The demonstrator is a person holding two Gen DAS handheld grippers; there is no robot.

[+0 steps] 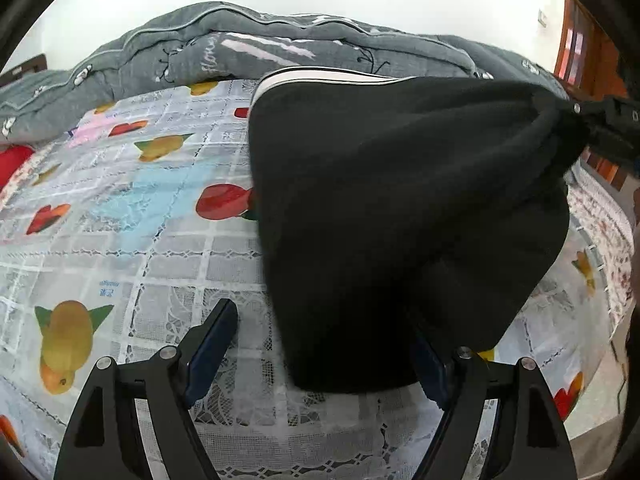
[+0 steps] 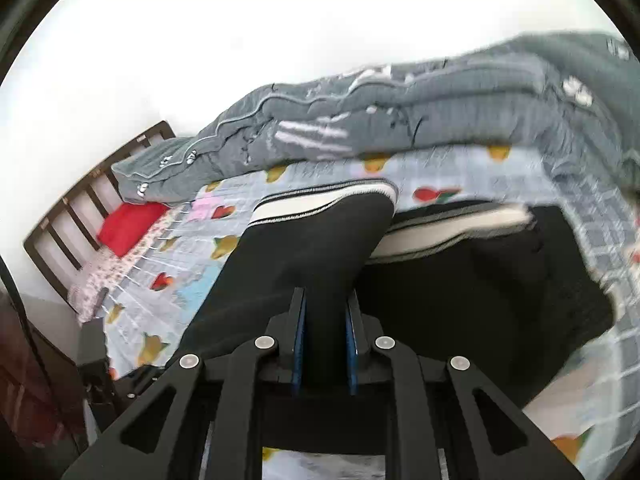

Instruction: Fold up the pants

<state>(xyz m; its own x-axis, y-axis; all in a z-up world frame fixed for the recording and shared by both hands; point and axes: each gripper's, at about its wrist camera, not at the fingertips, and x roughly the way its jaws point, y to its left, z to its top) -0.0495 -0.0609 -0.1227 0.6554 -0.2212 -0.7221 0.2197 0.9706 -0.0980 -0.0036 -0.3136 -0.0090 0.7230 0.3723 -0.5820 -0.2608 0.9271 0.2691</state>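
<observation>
Black pants (image 1: 400,220) with a white striped band (image 1: 332,76) lie on the bed, one part lifted off it. My left gripper (image 1: 320,344) is open; the pants' near edge hangs between its fingers and hides the right fingertip. My right gripper (image 2: 324,312) is shut on a fold of the black pants (image 2: 316,248) and holds it above the bed. It shows at the right edge of the left wrist view (image 1: 600,120), pinching the cloth. A second striped band (image 2: 448,228) lies under the lifted part.
The bed has a fruit-print sheet (image 1: 140,220) with a lace edge. A rolled grey quilt (image 1: 240,52) lies along the far side. A red pillow (image 2: 128,226) and a dark slatted headboard (image 2: 72,216) are at the left. A wooden door (image 1: 580,48) is at the right.
</observation>
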